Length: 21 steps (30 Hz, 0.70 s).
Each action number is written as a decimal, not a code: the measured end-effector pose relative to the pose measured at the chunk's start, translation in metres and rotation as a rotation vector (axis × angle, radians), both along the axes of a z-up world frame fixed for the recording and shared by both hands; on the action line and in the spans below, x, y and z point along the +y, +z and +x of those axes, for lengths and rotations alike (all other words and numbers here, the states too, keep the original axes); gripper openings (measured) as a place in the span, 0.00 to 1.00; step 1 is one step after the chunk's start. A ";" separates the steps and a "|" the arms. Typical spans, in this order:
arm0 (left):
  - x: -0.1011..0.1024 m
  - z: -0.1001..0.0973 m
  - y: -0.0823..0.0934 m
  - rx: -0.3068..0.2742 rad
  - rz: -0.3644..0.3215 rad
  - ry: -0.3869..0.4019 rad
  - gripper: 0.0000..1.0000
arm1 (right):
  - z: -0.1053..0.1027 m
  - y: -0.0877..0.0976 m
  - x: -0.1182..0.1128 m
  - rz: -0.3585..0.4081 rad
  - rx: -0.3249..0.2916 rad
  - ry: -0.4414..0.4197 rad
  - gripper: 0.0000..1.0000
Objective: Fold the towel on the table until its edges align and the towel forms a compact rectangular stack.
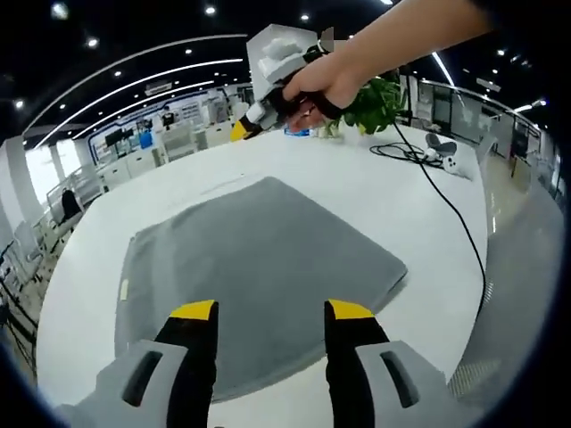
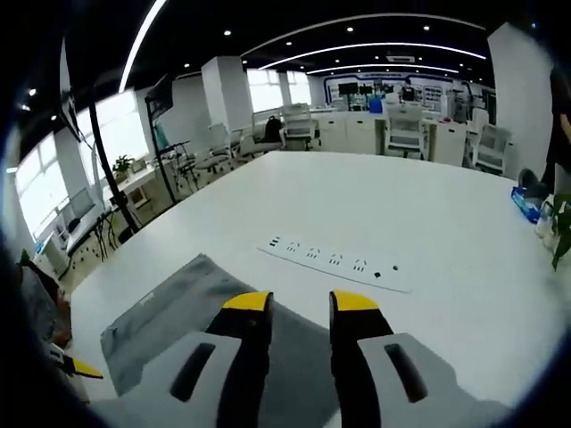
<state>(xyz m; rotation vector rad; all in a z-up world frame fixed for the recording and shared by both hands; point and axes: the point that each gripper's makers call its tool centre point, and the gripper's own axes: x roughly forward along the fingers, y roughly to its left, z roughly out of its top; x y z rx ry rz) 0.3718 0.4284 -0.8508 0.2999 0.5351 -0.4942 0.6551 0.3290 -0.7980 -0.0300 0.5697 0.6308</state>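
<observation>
Just ahead of the left gripper (image 1: 271,311), jaws parted and empty: gray towel (image 1: 268,259), flat, near edge closest; right gripper (image 2: 302,303) likewise parted, above.

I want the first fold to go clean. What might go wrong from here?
The flat grey towel lies askew to the white table edge, so a fold may misalign. The black cable runs close by its right corner and might snag. Both the left gripper and right gripper hang open, holding nothing.
</observation>
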 end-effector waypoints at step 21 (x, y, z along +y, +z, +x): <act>-0.082 -0.011 -0.007 0.053 -0.030 -0.203 0.41 | -0.010 -0.034 -0.055 -0.032 0.038 -0.010 0.29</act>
